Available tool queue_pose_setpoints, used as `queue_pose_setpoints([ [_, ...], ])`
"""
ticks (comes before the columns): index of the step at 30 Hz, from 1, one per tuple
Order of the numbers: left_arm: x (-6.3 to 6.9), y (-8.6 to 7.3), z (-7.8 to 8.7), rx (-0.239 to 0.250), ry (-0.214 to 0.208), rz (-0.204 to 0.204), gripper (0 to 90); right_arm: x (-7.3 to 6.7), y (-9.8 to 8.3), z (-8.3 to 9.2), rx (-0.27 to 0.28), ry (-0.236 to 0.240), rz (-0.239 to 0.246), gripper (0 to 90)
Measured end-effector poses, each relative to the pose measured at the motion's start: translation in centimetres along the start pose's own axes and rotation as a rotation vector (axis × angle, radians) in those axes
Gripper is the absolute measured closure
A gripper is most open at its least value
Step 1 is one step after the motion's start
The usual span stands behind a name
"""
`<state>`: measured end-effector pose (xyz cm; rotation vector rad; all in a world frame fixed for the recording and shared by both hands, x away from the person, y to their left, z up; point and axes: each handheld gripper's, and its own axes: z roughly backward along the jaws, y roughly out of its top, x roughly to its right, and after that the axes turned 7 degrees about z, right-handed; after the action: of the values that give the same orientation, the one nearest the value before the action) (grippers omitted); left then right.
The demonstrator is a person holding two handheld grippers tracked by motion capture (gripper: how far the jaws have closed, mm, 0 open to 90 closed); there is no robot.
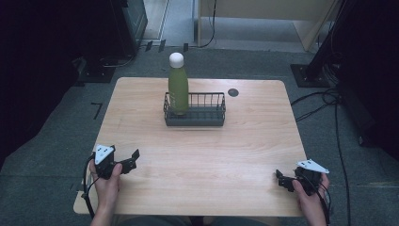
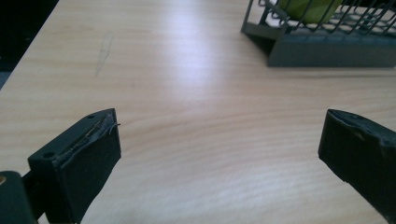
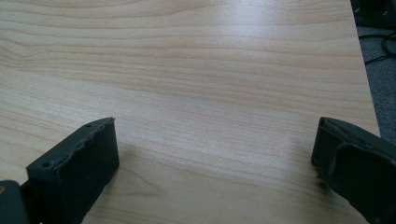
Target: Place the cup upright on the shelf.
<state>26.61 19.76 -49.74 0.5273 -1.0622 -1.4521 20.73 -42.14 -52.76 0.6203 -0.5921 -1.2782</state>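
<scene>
You held the left gripper (image 1: 133, 159) near the table's (image 1: 202, 155) near-left corner and the right gripper (image 1: 281, 179) near its near-right corner, each with jaws spread wide and holding nothing. This looked like a starting pose, with no step begun. The green bottle (image 1: 178, 89), white-capped, stood upright in the left end of the wire basket (image 1: 207, 115) near the far edge; any next move likely called for a long forward reach.

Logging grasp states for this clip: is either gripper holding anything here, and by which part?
Nothing is held. The left gripper and right gripper are both open over bare table; the green bottle stands untouched in the wire basket.
</scene>
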Motion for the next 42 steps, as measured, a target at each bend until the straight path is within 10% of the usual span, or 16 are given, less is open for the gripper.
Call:
queue_pose_setpoints([
  [18,-3.4,-2.6,3.5,-0.111,0.103,-0.054,0.0,0.0,0.0,0.0,0.000,-0.001,0.001,0.2],
  [31,-3.1,-2.8,2.3,-0.271,0.162,-0.086,0.8,0.0,0.0,0.0,0.000,-0.002,0.001,0.0],
  [42,-2.5,-2.9,2.0,-0.276,0.175,-0.104,1.5,0.0,0.0,0.0,0.001,-0.005,0.000,0.0],
])
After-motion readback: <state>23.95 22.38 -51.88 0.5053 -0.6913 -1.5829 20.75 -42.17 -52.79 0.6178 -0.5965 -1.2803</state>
